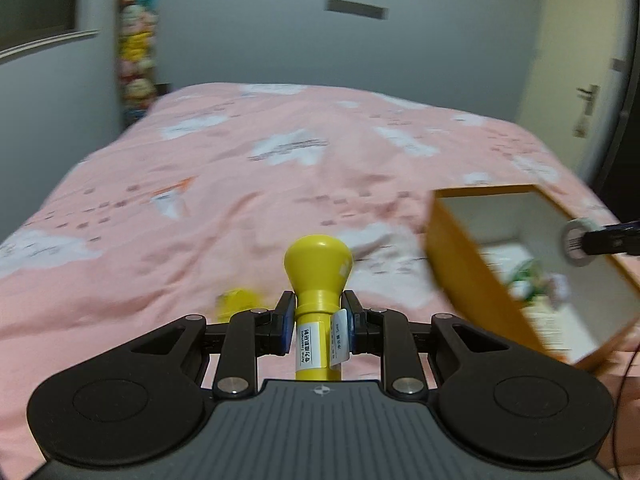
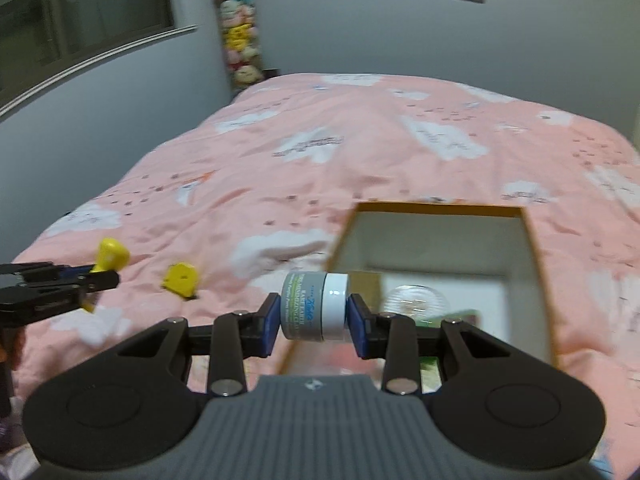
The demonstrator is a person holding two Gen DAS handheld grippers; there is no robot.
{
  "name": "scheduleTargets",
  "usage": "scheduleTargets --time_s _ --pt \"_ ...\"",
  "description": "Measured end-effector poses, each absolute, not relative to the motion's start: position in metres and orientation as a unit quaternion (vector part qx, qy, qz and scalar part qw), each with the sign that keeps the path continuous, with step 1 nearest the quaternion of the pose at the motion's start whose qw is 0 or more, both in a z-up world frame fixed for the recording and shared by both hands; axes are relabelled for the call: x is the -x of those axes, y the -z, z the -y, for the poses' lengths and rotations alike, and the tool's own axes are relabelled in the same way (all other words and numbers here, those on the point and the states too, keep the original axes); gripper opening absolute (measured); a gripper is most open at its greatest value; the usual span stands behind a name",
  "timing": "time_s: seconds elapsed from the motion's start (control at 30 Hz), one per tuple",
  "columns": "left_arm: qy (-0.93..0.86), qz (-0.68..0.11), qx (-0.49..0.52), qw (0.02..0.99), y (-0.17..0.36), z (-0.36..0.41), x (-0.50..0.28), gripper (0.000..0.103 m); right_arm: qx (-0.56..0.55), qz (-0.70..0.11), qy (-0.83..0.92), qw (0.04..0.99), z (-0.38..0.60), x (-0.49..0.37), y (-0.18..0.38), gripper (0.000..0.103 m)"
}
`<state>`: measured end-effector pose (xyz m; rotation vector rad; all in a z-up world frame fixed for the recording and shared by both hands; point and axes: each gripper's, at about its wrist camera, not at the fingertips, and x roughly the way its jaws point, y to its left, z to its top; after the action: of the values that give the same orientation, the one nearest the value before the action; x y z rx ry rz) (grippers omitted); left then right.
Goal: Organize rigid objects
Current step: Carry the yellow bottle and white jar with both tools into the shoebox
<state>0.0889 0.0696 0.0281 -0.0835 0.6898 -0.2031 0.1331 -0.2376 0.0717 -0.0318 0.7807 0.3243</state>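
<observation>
The left gripper [image 1: 318, 322] is clamped on a yellow bottle [image 1: 318, 280], its blue pads pressing the neck just below the bulb-shaped cap; the lower body, with its white labels, runs back under the gripper housing and is cut off there. Beyond it on the pink bedspread [image 1: 240, 184] lies a small yellow object [image 1: 236, 300], too blurred in this view to name.

The right gripper [image 2: 313, 312] grips a small grey jar [image 2: 314, 306] sideways, one pad on its base and the other on its white lid (the label print is only partly legible). It hangs over the near left corner of an open orange box [image 2: 532, 248] with white inner walls, which rests on the bedspread. Inside the box, a clear round container [image 2: 416, 300] and some green-printed packaging show, smeared by motion and partly hidden behind the gripper's finger.

From the left wrist view the same box sits at the right edge, tilted by the lens, and only the jar's end and the tips of the right gripper enter the frame. A column of stuffed toys [image 2: 238, 36] stands against the far wall, out of focus.
</observation>
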Motion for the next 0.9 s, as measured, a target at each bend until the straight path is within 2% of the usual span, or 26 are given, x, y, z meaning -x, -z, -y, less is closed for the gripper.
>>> scheduleTargets --time_s 0.27,0.5,0.9 --pt "0.234 -0.331 0.017 0.914 -0.046 0.011 -0.103 0.027 0.031 -0.401 -0.112 0.909 0.282 -0.125 -0.067 0.036" --pt "0.335 -0.359 -0.049 0.870 -0.035 0.080 -0.129 0.027 0.067 -0.450 -0.106 0.884 0.308 -0.137 -0.052 0.036" --pt "0.399 -0.433 -0.162 0.791 0.000 0.123 -0.155 0.027 0.181 -0.535 -0.175 0.807 0.308 -0.174 -0.014 0.036"
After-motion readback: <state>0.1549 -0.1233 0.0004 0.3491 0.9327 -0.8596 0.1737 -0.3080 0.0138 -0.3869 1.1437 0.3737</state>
